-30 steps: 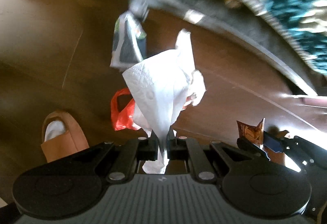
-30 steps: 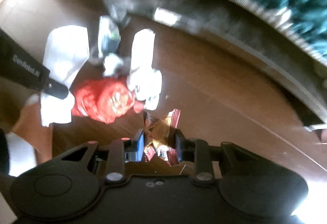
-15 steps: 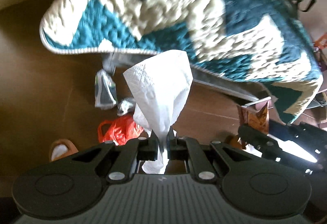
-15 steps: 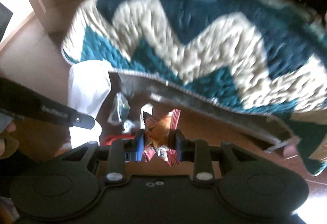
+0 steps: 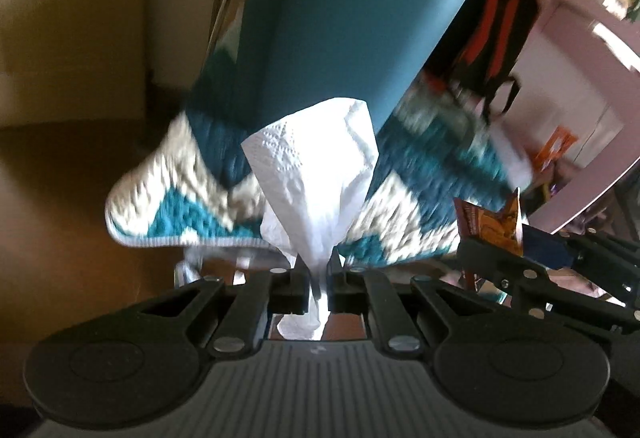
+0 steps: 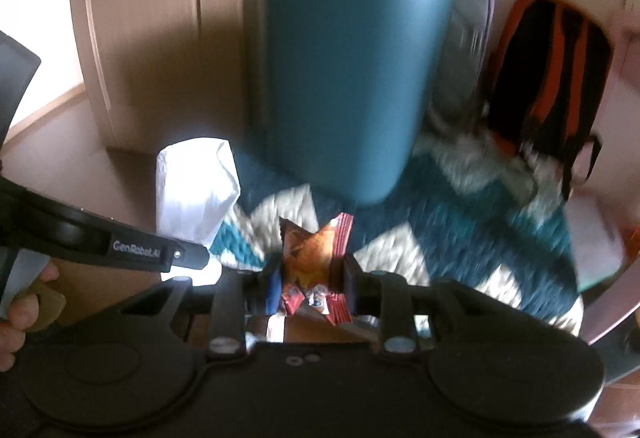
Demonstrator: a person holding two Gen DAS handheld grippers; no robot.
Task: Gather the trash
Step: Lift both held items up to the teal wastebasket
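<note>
The white paper tissue stood up out of the left gripper, whose jaws were closed tight on its lower end. The crumpled orange snack wrapper sat pinched between the jaws of the right gripper, which were closed on it and barely apart. Behind both lay a teal-and-cream zigzag blanket, a teal cushion and an orange-and-black backpack. A second earlier both views showed dark wooden floor with a red bag and other litter; those had since dropped out of view.
</note>
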